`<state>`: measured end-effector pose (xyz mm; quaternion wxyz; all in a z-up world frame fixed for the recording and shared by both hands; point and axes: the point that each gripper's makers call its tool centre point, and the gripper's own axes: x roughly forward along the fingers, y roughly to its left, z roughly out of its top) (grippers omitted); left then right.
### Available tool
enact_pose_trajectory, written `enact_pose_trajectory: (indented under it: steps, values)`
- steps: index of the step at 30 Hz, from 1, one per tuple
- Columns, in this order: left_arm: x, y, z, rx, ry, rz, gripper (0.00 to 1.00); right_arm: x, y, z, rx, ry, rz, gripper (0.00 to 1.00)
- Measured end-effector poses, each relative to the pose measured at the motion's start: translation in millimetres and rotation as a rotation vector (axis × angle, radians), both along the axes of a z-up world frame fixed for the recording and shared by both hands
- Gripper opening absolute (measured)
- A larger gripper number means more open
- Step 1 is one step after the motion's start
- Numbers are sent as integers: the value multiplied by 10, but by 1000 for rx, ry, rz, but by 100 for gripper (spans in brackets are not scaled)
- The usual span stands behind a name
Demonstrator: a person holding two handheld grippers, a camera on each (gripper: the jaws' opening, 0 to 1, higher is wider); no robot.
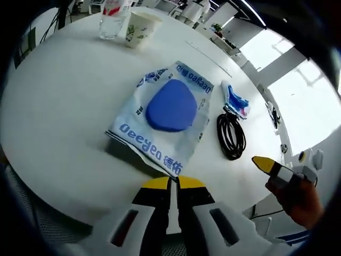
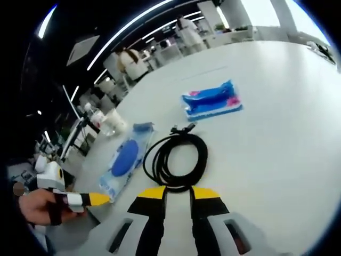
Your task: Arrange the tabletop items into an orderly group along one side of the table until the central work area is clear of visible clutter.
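Two grippers low at table [image 1: 58, 106] edge: left gripper [image 1: 174, 182] jaws together, empty, tips just short of wipes pack [image 1: 162, 114]; right gripper [image 2: 178, 192] jaws narrowly apart, empty, by black cable coil [image 2: 178, 157]. Blue pouch [image 2: 212, 100] beyond coil. Paper cup [image 1: 139, 28] and glass [image 1: 112, 24] far past pack; bare top left of pack.

Open-plan office: desk rows [image 2: 160, 50], ceiling strip-lights [image 2: 133, 26]
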<state>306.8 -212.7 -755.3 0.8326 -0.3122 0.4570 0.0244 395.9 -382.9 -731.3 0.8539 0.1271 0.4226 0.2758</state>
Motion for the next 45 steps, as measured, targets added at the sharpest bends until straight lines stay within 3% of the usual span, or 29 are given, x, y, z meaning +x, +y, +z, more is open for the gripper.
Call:
enact_pose_trajectory:
  steps: [10, 15, 17, 24, 29, 39, 42, 45]
  values:
    - [-84, 192, 43, 22, 1, -5, 0, -18, 173, 10, 21, 1, 4, 15]
    - [-172, 296, 27, 31, 29, -1, 0, -18, 287, 7, 28, 4, 23, 15]
    - [-227, 361, 15, 17, 55, 31, 0, -20, 316, 3, 27, 5, 29, 15]
    - [-308, 565, 23, 55, 64, 53, 0, -46, 427, -12, 26, 14, 63, 15]
    - [-342, 652, 3, 40, 69, 89, 0, -69, 496, -16, 24, 22, 92, 16]
    - [-309, 1127, 26, 44, 39, 211, 0, -122, 574, -18, 20, 32, 133, 18]
    - [-207, 1224, 63, 0, -19, 254, 0, -155, 648, -16, 23, 37, 161, 18]
    - [-210, 1278, 57, -7, -23, 257, 0, -184, 727, -18, 25, 41, 190, 20]
